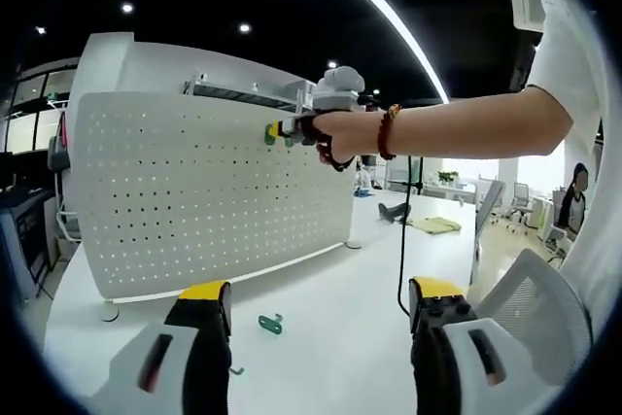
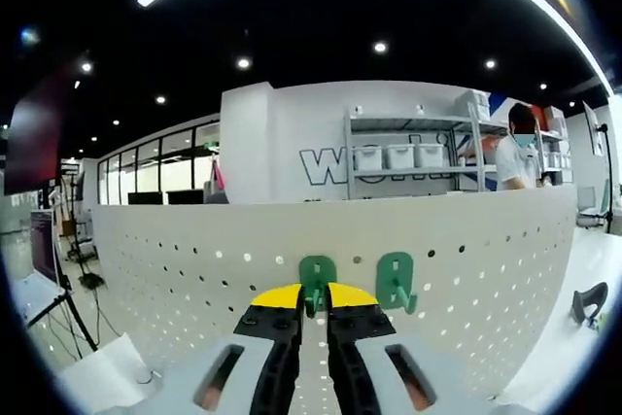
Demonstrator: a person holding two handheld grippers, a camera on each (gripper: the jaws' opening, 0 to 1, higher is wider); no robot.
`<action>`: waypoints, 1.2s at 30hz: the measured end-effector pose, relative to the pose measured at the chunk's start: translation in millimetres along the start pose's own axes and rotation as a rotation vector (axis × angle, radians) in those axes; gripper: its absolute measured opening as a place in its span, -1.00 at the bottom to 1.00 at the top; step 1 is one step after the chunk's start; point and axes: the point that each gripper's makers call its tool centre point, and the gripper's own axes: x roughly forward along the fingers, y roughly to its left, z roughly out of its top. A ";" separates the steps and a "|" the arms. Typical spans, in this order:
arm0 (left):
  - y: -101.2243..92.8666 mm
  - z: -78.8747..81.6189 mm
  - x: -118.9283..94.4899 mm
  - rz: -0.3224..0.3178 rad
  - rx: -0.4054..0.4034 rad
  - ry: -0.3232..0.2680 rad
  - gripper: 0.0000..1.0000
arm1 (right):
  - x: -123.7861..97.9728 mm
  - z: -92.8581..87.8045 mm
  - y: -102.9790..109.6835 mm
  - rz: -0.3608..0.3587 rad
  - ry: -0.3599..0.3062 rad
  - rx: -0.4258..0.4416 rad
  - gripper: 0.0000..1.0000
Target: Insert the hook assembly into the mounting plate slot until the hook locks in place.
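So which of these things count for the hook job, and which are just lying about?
For the job:
- white pegboard
- green hook pinched in the right gripper
- second green hook beside it, already on the board
- spare green hook lying on the table

Lying about:
- shelf of bins
- yellow cloth

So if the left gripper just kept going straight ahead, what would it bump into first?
Probably the white table, near the loose green hook lying between its open jaws. Beyond that stands the pegboard, though depth is hard to judge.
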 end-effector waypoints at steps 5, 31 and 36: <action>-0.8 0.1 0.3 -0.001 0.001 0.000 0.53 | 0.0 0.6 -1.0 -0.001 0.001 -0.004 -0.86; 17.3 -24.8 -5.8 0.068 -0.003 0.083 0.47 | -37.6 -35.6 -2.6 0.033 0.047 0.040 -0.82; 18.8 -26.5 -6.4 0.072 0.001 0.097 0.45 | -49.7 -44.0 -2.7 0.039 0.060 0.061 -0.82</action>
